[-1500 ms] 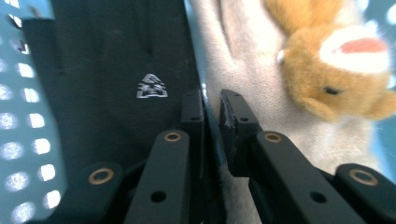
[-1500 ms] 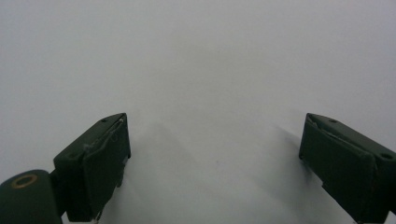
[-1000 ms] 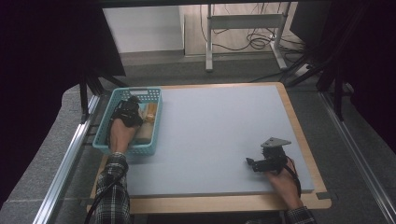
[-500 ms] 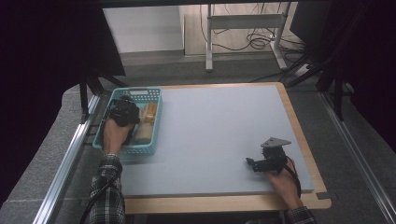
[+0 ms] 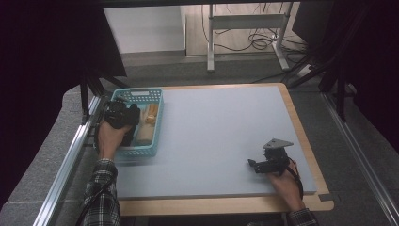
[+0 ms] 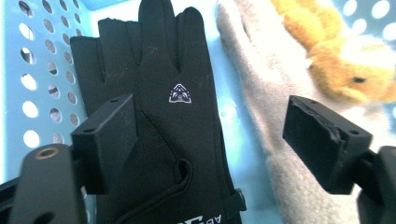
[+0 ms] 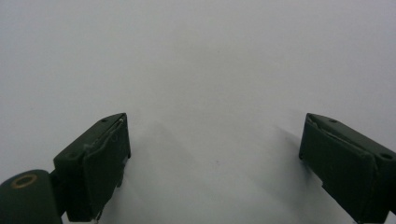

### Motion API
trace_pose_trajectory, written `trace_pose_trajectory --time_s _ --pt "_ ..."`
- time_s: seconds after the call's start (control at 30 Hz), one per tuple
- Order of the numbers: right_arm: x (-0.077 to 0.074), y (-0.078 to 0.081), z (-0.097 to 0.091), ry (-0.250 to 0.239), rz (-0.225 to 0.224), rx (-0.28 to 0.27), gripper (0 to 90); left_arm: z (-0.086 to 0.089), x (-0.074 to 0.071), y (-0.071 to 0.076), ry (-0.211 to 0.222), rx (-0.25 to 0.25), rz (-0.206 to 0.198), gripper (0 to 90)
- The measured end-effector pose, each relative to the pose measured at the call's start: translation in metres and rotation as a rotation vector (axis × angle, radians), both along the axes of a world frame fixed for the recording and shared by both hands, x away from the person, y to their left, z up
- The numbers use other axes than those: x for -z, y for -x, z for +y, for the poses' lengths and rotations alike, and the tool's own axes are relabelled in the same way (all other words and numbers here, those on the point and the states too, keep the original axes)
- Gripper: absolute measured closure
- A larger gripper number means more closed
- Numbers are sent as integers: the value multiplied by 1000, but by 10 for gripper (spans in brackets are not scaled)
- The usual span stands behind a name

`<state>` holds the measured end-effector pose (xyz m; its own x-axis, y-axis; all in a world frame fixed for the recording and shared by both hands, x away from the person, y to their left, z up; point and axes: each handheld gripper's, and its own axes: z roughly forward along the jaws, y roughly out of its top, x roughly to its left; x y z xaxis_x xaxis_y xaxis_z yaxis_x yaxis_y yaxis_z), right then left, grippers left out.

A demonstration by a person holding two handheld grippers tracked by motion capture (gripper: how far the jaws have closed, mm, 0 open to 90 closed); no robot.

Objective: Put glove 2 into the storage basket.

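So the left gripper (image 6: 210, 144) is down inside the blue basket (image 5: 155, 101) at the left side of the table, jaws spread wide with nothing between them, hanging right over a black glove (image 6: 159, 116). The glove lies flat on the basket floor along the perforated wall, fingers pointing away from the gripper, cuff end nearest it. It looks like thin stretchy fabric, matte, with a small white triangle logo on the back and some lettering near the cuff. My guess is it's very light and totally floppy, so it'll drape and dangle once lifted, no fragility to worry about, and the cloth should give the pads decent friction. I'd pinch it across the palm or near the cuff, where there's more material bunched up, rather than by a fingertip. One catch: right beside it, touching or nearly so, is a beige fuzzy cloth thing (image 6: 261, 116), maybe a sock or mitt, can't really tell, and past that a yellow plush toy (image 6: 336, 60) with a dark eye. The right jaw sits over the beige piece at the moment, so a close from here could grab both unless it shifts toward the glove. The right gripper (image 5: 268, 165) is well apart, near the right front of the grey mat (image 5: 226, 127), also open, just looking at bare mat.
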<state>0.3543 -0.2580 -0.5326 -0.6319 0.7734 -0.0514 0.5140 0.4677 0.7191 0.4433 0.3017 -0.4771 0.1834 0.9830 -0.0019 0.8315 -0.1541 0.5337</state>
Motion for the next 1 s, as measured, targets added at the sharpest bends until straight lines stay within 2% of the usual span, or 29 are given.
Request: trace_pose_trajectory --time_s 0.1,0.2,0.4,0.5,0.53,0.63,1.0 --pt "0 0 0 0 0 0 85 1 -3 4 13 -1 -24 132" --pt "0 0 0 0 0 0 86 2 -6 7 45 9 -47 102" --pt "0 0 0 0 0 0 86 -1 -13 12 80 49 -65 62" --pt "0 0 0 0 0 0 85 -3 -17 15 116 70 -83 50" --pt "0 0 0 0 0 0 86 -5 -18 16 133 74 -88 49" --pt "0 0 0 0 0 0 85 -11 -21 18 140 109 -97 41" --pt "0 0 0 2 -2 -2 85 -48 -38 33 223 239 -176 19"
